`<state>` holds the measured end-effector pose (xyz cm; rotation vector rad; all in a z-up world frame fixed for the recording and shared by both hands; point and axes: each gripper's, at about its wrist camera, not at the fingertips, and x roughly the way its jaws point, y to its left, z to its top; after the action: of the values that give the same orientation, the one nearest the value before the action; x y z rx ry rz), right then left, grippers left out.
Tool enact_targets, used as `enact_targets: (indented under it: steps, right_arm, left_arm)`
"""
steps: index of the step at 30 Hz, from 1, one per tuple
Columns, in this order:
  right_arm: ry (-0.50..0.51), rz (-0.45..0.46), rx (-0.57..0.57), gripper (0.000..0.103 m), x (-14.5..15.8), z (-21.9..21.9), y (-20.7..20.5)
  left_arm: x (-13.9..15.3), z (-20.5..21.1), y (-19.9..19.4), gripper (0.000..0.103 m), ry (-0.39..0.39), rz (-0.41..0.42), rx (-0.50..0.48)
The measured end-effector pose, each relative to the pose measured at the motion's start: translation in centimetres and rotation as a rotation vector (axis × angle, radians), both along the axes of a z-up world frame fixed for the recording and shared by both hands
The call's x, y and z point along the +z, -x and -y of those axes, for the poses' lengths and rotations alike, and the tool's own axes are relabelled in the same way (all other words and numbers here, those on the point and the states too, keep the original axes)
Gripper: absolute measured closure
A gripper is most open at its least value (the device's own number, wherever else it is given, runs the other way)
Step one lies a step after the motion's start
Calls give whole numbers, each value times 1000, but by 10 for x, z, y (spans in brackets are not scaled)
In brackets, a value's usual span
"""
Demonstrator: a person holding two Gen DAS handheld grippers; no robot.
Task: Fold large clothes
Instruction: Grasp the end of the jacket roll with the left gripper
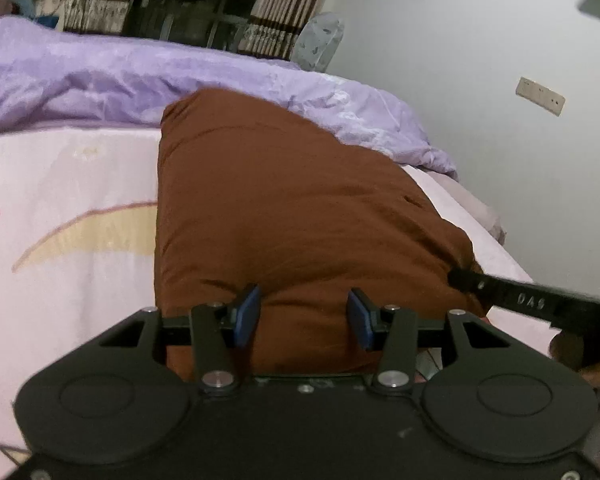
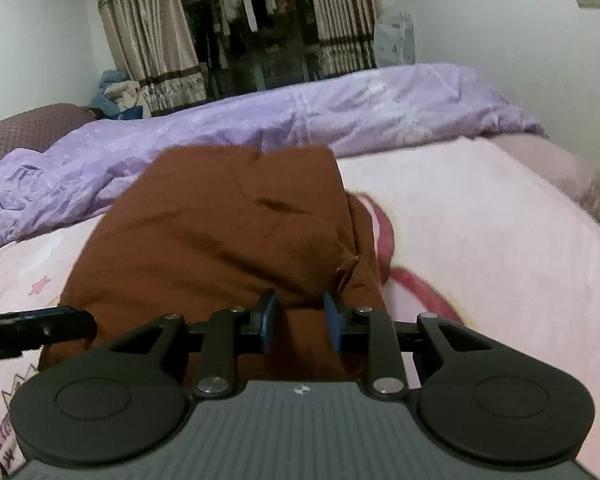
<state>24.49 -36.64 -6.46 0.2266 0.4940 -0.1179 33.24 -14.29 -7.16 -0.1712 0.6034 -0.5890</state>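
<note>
A brown garment (image 1: 292, 208) lies folded in a long strip on the pink bedsheet (image 1: 60, 200); it also shows in the right wrist view (image 2: 228, 232). My left gripper (image 1: 303, 316) is open, its blue pads either side of the garment's near edge. My right gripper (image 2: 300, 320) is open over the near right part of the garment, with cloth between the pads. The right gripper's finger reaches in at the right of the left wrist view (image 1: 512, 296). The left gripper's finger shows at the left of the right wrist view (image 2: 40, 326).
A crumpled purple duvet (image 2: 300, 120) lies along the far side of the bed. Behind it are striped curtains (image 2: 148, 40) and a dark clothes rack. A white wall (image 1: 500, 40) stands to the right; the bed's edge drops off there.
</note>
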Motion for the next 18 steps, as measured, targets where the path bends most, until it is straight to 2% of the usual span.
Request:
enact_targets:
  steps: [6,8,9,10,13,15,18]
  right_arm:
    - [-11,12,-5,71,-7,-3,3]
    - [-16,15,15,70,-3,-1,4]
    - [-30,18,32,69,0,2,5]
    - [-60,27,47,68,5,8,6]
    - [-178,80,99,51,19,32,9]
    - [-229,125,97,30,26,47,8]
    - [-244,150,101,24,31,69,-6]
  left_arm:
    - [-1,0,-4,53,-1,-5,-14]
    - [4,1,-3,37,-11,1,-42]
    - [9,1,-2,18,-14,6,-62]
    - [13,1,-1,5,-23,17,-70]
    - [28,-6,3,4,-49,77,-49]
    - [36,-19,-1,4,-23,89,-26]
    - [38,-43,-22,2,43,40,27]
